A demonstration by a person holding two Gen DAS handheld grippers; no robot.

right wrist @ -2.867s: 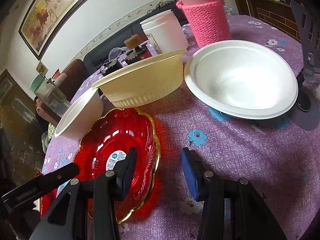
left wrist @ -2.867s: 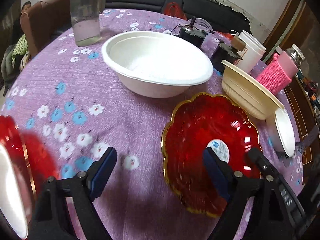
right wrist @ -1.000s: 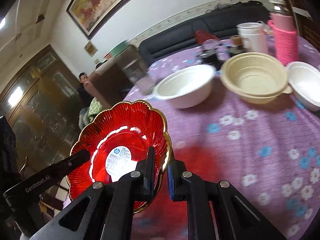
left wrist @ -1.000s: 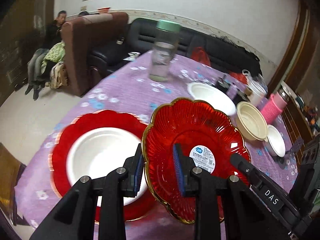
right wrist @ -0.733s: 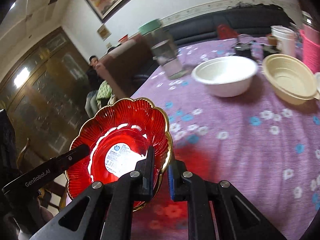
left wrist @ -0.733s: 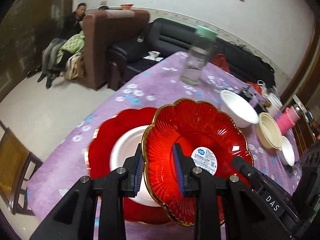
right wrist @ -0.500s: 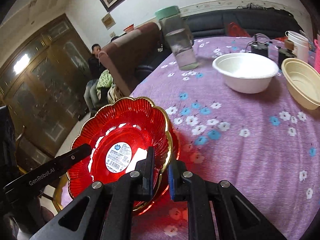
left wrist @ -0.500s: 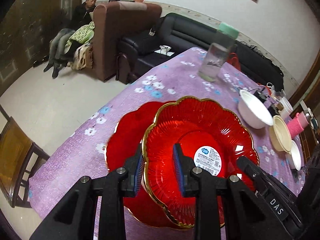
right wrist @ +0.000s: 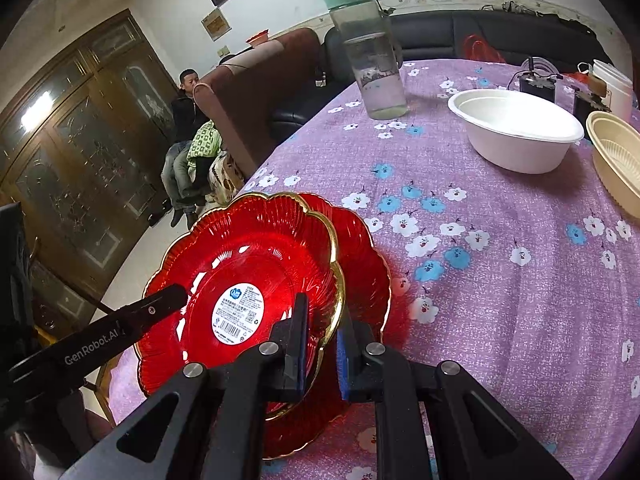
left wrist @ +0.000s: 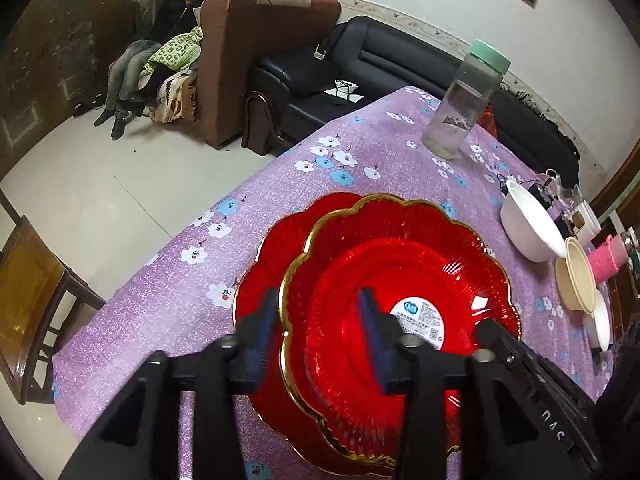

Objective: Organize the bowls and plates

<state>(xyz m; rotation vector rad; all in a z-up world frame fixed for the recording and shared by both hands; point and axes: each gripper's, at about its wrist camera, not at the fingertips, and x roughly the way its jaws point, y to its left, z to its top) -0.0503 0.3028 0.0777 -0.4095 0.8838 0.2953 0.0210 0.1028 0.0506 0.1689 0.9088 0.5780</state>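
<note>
A gold-rimmed red plate [left wrist: 400, 272] [right wrist: 248, 264] with a white label lies tilted on a second red plate [left wrist: 272, 248] [right wrist: 360, 256] at the table's near-left corner. It hides whatever is in the lower plate. My left gripper [left wrist: 316, 332] straddles the top plate's left rim. Its jaws are opening, and the inner pad stands clear of the rim. My right gripper [right wrist: 322, 348] is shut on the opposite rim of the same plate. Each gripper's arm shows at the edge of the other's view.
Further along the purple flowered cloth stand a large white bowl [left wrist: 528, 228] [right wrist: 516, 136], a cream bowl [left wrist: 576, 276] [right wrist: 616, 160], a small white bowl [left wrist: 600, 320], a pink-sleeved cup [left wrist: 608, 258] and a clear bottle [left wrist: 464, 100] [right wrist: 372, 52]. The table edge and a wooden chair [left wrist: 28, 292] lie left. A person sits on the far sofa.
Both grippers carried the top plate left and down until it covered the lower plate and its white bowl. The left jaws then spread off the rim, while the right ones stay clamped.
</note>
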